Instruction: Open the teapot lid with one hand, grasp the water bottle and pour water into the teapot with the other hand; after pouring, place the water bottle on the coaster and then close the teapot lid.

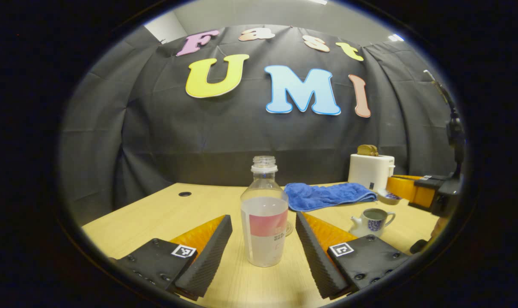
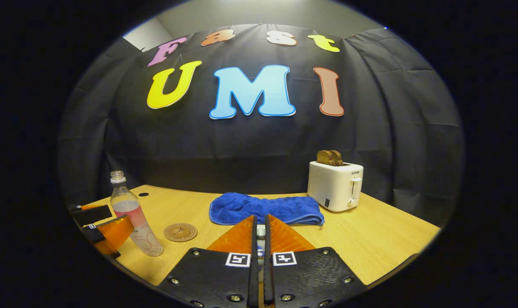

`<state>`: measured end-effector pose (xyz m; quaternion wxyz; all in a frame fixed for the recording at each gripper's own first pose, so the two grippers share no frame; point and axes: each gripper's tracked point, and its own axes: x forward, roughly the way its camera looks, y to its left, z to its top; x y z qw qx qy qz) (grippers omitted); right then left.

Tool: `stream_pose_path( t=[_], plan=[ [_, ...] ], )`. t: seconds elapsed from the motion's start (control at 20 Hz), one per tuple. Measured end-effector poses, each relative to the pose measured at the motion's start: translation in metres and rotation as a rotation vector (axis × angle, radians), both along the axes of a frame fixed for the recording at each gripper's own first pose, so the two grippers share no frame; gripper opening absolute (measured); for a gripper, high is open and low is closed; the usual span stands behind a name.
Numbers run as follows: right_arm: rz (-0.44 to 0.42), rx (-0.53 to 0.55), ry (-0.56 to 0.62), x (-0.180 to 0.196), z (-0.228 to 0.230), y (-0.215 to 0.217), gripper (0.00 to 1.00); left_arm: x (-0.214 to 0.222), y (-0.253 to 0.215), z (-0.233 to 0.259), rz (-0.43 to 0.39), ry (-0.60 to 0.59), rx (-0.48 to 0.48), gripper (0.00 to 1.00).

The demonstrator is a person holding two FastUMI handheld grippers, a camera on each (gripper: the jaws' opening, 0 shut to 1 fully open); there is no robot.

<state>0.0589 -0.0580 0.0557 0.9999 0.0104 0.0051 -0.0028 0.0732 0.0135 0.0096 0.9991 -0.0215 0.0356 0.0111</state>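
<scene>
wooden table bears one water bottle, one teapot, one coaster.

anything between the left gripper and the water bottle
Nothing visible. The water bottle stands upright on the table, uncapped, between the open fingers of the left gripper, with bare gaps on both sides.

Both views are evenly lit from overhead, with bright ceiling lights at twelve and two o'clock in the left gripper view. The counter is bright and warm and the cloth wall dark. Shadows are soft and short; the water bottle casts hardly any. Focus is sharp at centre. Fisheye bending curves the counter's edge and stretches things toward the rim, where brightness falls off.
</scene>
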Motion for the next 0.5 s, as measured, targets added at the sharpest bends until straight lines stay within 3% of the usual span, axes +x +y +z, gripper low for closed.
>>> stream_pose_path(
  t=[0.5],
  plan=[
    [-0.107, 0.039, 0.009, -0.006, -0.020, -0.063, 0.05, 0.019, 0.000, -0.017, 0.011, 0.044, 0.074, 1.00]
  ],
)
